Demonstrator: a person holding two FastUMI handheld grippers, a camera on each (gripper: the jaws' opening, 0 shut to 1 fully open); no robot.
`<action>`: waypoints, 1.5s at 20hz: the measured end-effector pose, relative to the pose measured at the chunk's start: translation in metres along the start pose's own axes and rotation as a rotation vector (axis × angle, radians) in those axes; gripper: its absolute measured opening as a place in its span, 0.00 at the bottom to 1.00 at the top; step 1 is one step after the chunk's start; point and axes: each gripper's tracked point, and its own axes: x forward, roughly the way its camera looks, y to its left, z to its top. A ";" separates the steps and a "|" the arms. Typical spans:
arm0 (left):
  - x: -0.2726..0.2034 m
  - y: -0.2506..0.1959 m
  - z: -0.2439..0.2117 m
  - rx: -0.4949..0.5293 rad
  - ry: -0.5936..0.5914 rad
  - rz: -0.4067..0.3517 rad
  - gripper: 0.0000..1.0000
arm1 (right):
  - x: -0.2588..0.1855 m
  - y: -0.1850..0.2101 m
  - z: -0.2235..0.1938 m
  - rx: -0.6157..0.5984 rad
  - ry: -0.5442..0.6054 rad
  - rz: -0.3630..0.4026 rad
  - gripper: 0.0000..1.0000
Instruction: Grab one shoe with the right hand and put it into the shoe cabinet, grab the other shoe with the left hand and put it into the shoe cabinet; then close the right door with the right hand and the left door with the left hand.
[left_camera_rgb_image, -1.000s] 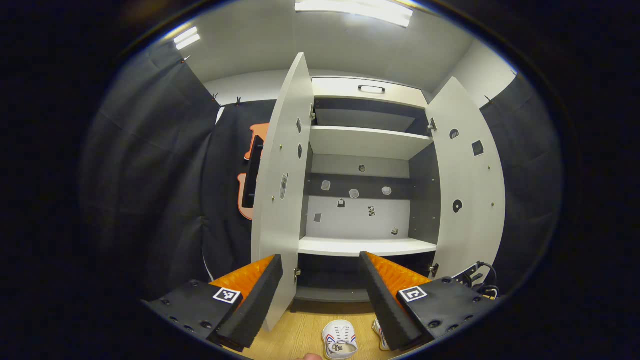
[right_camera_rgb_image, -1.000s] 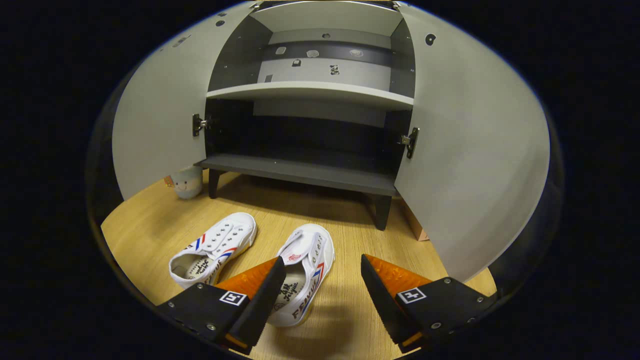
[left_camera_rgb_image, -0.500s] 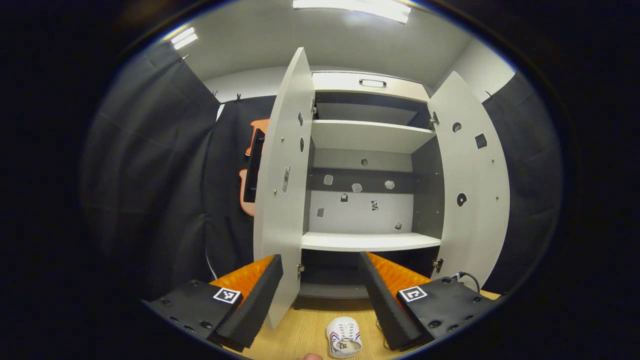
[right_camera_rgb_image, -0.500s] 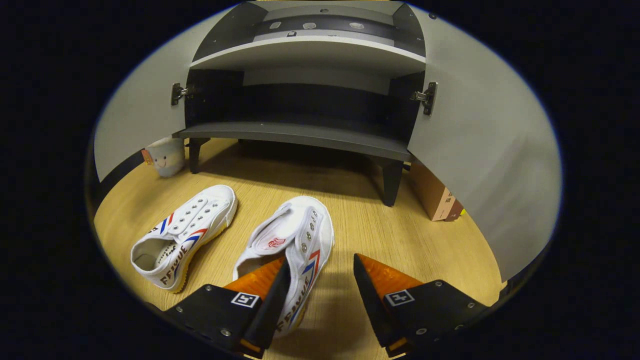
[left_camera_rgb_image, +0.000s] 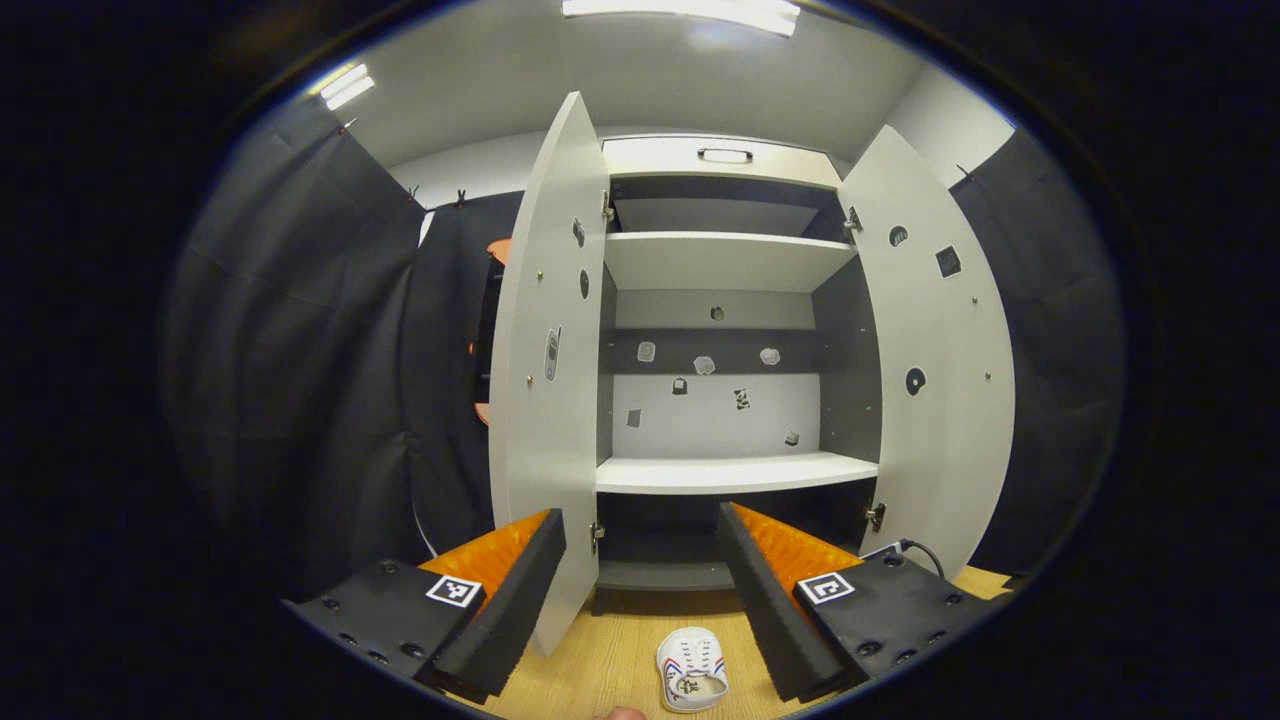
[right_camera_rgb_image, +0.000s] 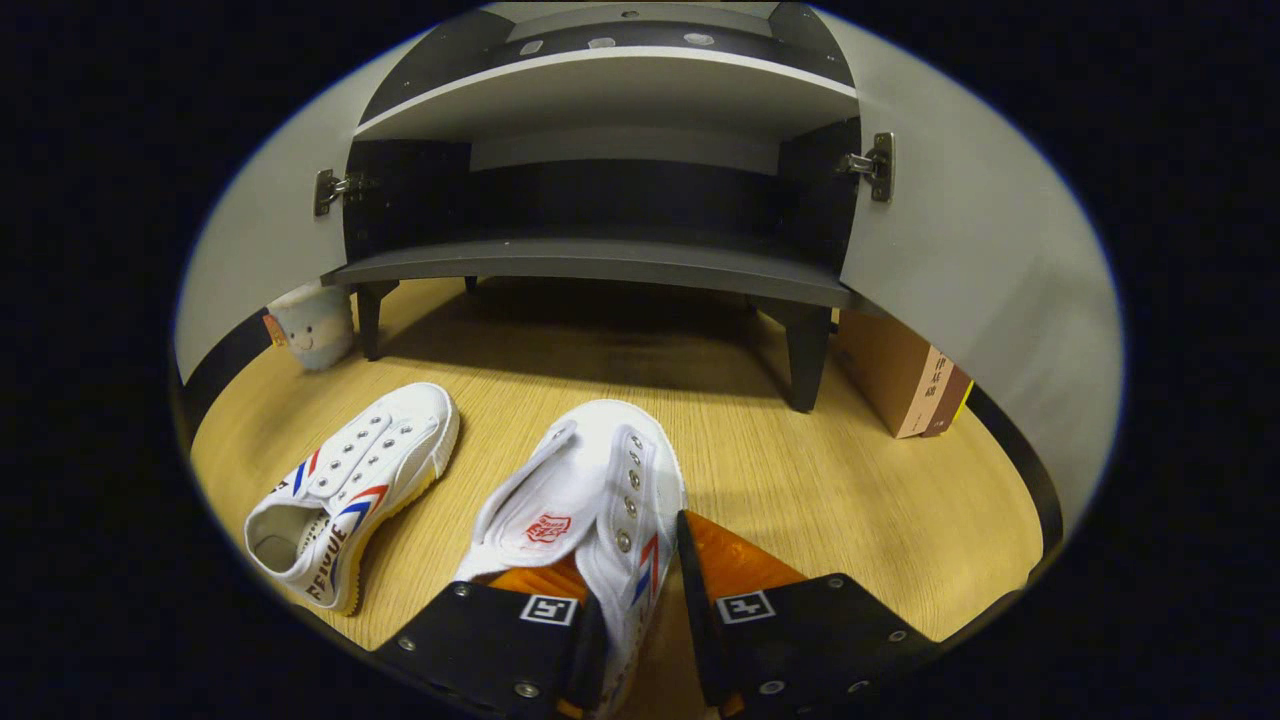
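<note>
While the right gripper (right_camera_rgb_image: 640, 610) pinches one side wall of the nearer shoe (right_camera_rgb_image: 585, 500) on the floor, the left gripper (left_camera_rgb_image: 640, 590) hangs wide apart before the open shoe cabinet (left_camera_rgb_image: 725, 262); so thin a canvas hold may slip when lifted.

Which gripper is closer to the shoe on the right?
Right. The right gripper is clamped on that shoe's side wall; the left gripper hangs open, high, facing the cabinet.
</note>
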 end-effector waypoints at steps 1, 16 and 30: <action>0.000 -0.001 -0.002 0.003 0.008 -0.002 0.98 | 0.002 -0.006 -0.001 0.007 -0.008 -0.028 0.24; -0.001 -0.016 -0.014 -0.027 -0.005 -0.050 0.99 | -0.105 0.004 0.112 0.092 -0.242 0.063 0.00; -0.011 -0.007 -0.039 -0.050 0.014 -0.065 0.99 | -0.093 -0.030 0.421 0.138 -0.391 -0.074 0.00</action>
